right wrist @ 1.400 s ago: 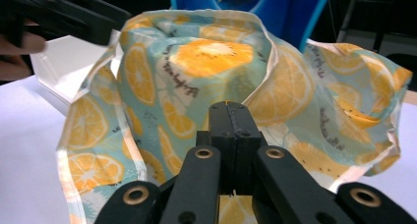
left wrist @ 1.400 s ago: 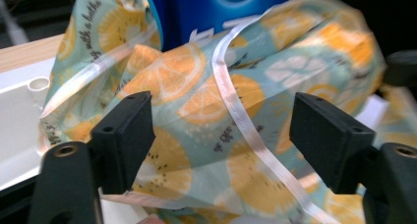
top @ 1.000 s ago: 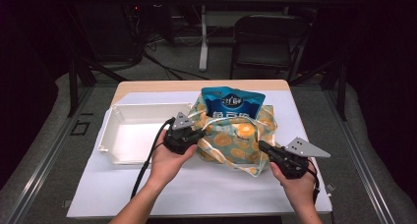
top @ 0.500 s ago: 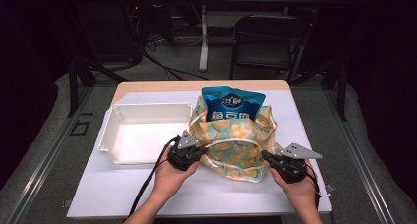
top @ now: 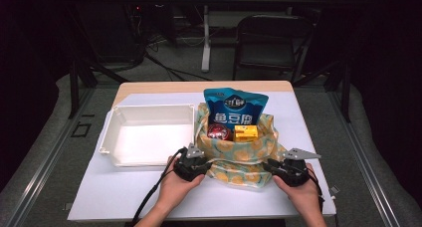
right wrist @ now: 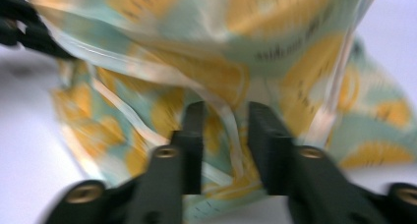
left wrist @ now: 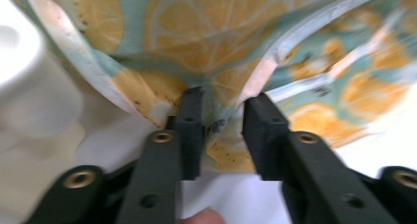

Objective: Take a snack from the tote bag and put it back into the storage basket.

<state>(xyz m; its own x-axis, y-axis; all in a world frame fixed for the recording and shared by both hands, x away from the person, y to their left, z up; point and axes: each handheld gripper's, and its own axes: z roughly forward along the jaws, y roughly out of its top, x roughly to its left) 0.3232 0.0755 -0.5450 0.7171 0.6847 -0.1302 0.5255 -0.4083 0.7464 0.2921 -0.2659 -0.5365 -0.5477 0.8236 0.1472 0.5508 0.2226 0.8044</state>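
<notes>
Near edge: left gripper [top: 192,163] and right gripper [top: 287,170], jaws parted with lemon-print fabric between them, grip not confirmable. Centre: the lemon-print bag [top: 238,155] sits open on the white table [top: 124,199], containing a red round item [top: 219,132], yellow box [top: 246,133] and blue snack packet [top: 235,107]. Left: a white tray [top: 146,135].

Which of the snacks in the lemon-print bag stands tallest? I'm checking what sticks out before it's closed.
The blue pouch at the back: it rises above the bag rim, while the red round item and yellow box sit low inside.
</notes>
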